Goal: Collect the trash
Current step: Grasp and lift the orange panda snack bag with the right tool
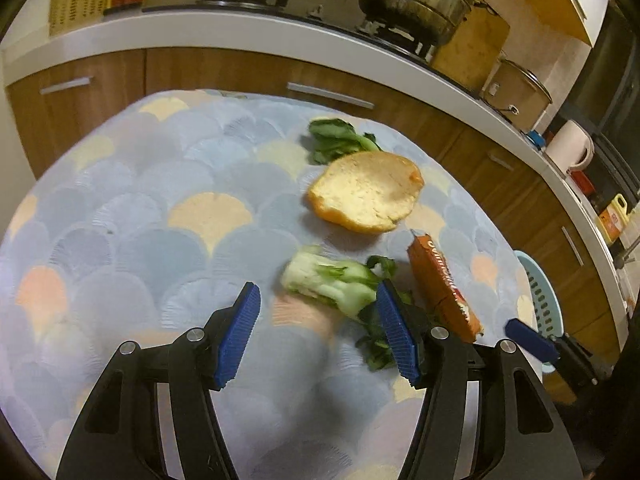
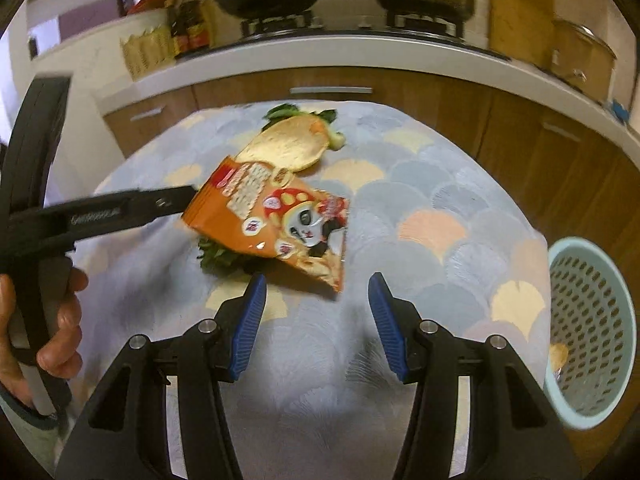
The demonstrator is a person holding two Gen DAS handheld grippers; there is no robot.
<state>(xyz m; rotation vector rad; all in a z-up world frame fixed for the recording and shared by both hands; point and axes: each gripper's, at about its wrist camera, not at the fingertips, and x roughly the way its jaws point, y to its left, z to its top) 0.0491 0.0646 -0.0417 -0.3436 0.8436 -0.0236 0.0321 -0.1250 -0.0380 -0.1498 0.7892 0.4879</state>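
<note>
— While both claws hang over the round table with its blue and peach scallop-patterned cloth (image 1: 120, 208), where does the rubbish lie?

— Spread across the far half. A curved piece of orange peel, pale pith up (image 1: 366, 192), sits near the middle, with a leafy green scrap (image 1: 340, 140) just behind it. Closer, a cut bok choy stem, white with dark leaves (image 1: 336, 284), lies beside an orange snack packet printed with a panda face (image 2: 280, 216).

— And the left gripper (image 1: 318, 330)?

— Spread wide, blue ribbed pads apart, nothing between them. Its right pad stands in front of the bok choy leaves; contact is unclear.

— The right gripper (image 2: 316, 322)?

— Also released and empty, just short of the packet's lower corner. The packet overlaps some green leaves underneath.

— Any bin?

— A pale blue perforated plastic basket (image 2: 592, 320) stands off the table's right edge, with something yellowish inside.

— Who holds the left tool?

— A bare hand (image 2: 60, 320) around its handle.
</note>
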